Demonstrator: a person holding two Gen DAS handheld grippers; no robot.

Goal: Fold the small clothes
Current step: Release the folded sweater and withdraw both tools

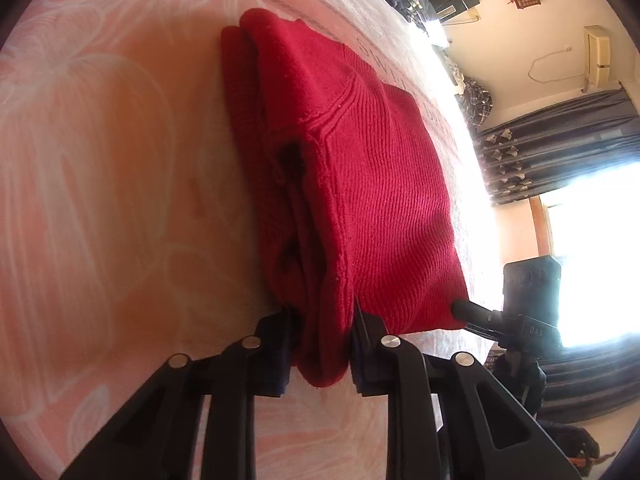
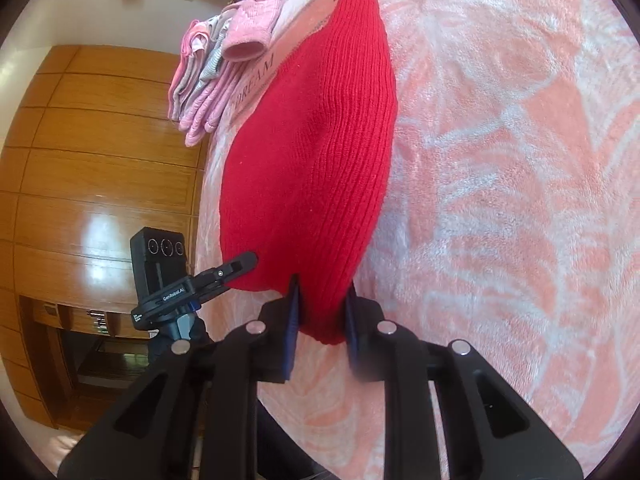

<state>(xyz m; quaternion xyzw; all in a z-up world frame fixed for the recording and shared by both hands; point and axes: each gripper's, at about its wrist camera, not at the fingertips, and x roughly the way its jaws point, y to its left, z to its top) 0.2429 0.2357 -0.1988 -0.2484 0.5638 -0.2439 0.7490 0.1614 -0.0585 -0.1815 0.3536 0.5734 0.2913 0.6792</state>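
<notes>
Plush pink-and-cream blanket (image 2: 520,200), printed with large pale leaf outlines and a lettered border band, covers the whole work surface in both wrist views; its pile is short and fuzzy. On it lies the red knit garment (image 1: 360,168), a ribbed sweater folded into a thick, multi-layer bundle whose stacked edges and a raised seam show in the left wrist view. In the right wrist view the same garment (image 2: 316,168) presents a smooth, rounded ribbed face that tapers toward the far end, beside the lettered band. Polished wooden panelling (image 2: 100,168) with a glossy reflection fills the left of the right wrist view. Dark patterned curtains (image 1: 560,136) hang beside a bright window on the right of the left wrist view. A heap of pink clothes (image 2: 224,64), soft and quilted in texture with one cuff open toward the camera, sits at the far left edge of the blanket, apart from the red garment. The left gripper (image 1: 320,344), matt black plastic with silver pivot pins, has its jaws narrowed onto the near folded edge of the garment, cloth pinched between them. The right gripper (image 2: 320,320), of the same build with blue pads, likewise clamps the garment's near corner between narrowed jaws. Each wrist view shows the opposite gripper's black finger touching the garment's near edge.
</notes>
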